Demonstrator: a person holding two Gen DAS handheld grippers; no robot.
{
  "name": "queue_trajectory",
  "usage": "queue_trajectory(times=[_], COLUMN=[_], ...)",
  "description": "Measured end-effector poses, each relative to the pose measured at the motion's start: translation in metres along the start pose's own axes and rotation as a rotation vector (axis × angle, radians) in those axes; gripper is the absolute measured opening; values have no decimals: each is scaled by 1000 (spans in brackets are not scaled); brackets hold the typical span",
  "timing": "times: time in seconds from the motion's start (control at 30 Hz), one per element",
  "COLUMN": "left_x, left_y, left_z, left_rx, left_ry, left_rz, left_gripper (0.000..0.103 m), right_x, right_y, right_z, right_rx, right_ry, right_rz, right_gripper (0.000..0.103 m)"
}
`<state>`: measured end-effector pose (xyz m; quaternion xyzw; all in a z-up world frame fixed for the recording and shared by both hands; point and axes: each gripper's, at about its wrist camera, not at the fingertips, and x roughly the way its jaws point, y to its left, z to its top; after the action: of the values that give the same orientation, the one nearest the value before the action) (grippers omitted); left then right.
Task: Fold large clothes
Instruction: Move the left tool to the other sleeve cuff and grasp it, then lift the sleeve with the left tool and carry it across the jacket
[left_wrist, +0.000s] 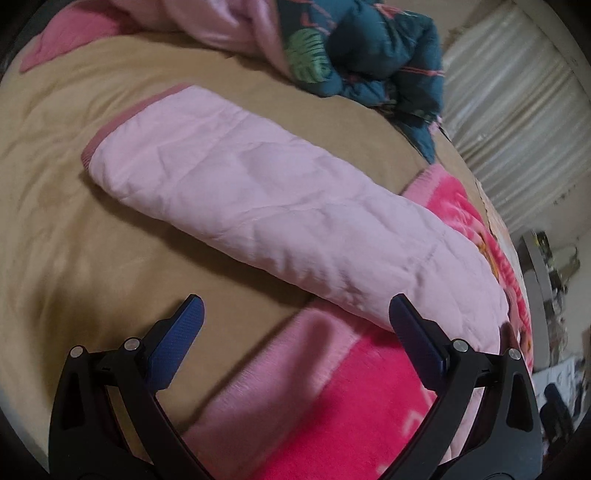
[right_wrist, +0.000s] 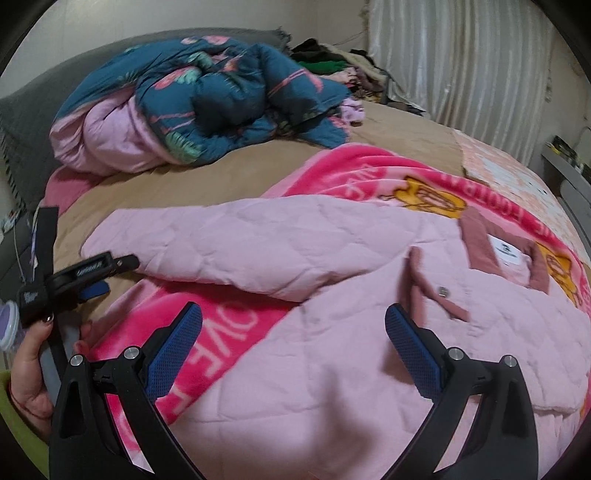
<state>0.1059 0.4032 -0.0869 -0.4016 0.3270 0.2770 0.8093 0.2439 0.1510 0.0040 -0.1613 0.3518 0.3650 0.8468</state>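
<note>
A pale pink quilted jacket (right_wrist: 332, 354) lies spread on the bed, its dark pink collar and white label (right_wrist: 506, 254) at the right. One sleeve (left_wrist: 258, 206) stretches out to the left over the tan sheet and ends in a dark pink ribbed cuff (left_wrist: 110, 129). My left gripper (left_wrist: 295, 310) is open just short of the sleeve's shoulder end, with nothing between its blue pads. In the right wrist view the left gripper (right_wrist: 114, 273) sits by the sleeve's end, held by a hand (right_wrist: 33, 369). My right gripper (right_wrist: 293, 317) hovers open over the jacket's body.
A bright pink printed blanket (right_wrist: 221, 332) lies under the jacket on the tan sheet (left_wrist: 55, 221). A bunched teal floral duvet (right_wrist: 207, 99) sits at the head of the bed, with a pile of clothes (right_wrist: 332, 62) behind it. A pale curtain (right_wrist: 461, 66) hangs on the right.
</note>
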Motion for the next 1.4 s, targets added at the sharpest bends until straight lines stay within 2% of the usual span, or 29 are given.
queue_trajectory(times=[0.23,0.43,0.5,0.57,0.67,0.73,0.77,0.8,1.0,1.2,1.4], left_x=[11,25,23,20,14,4,-2,-7,-32,-65,-93], left_y=[13,23,24,23,21,19,17,15,-2,-30,-51], left_z=[19,39,44,45,48,50,51,52,49,42,31], left_rx=[-70,-128,-133,-115,-94,-88,-78,-70,-41,35,102], left_ry=[-14,-50,-83,-118,-160,-201,-222,-234,-298,-384,-420], left_rz=[19,38,53,79,45,6,-10,-19,-81,-140,-206], left_gripper=[94,94,80,49,33,27,19,17,13,12,12], right_x=[28,40,40,39,35,33,31,27,3,-21,-44], right_y=[33,42,39,31,17,6,3,-2,-30,-57,-77], right_z=[6,10,9,6,2,-2,-3,-5,-15,-32,-51], right_rx=[-73,-87,-80,-61,-21,9,16,26,93,168,239], right_ry=[41,63,63,64,61,69,68,64,30,3,8], right_rz=[38,73,73,70,68,58,51,44,19,-12,-33], right_gripper=[99,99,99,99,99,99,99,99,99,99,99])
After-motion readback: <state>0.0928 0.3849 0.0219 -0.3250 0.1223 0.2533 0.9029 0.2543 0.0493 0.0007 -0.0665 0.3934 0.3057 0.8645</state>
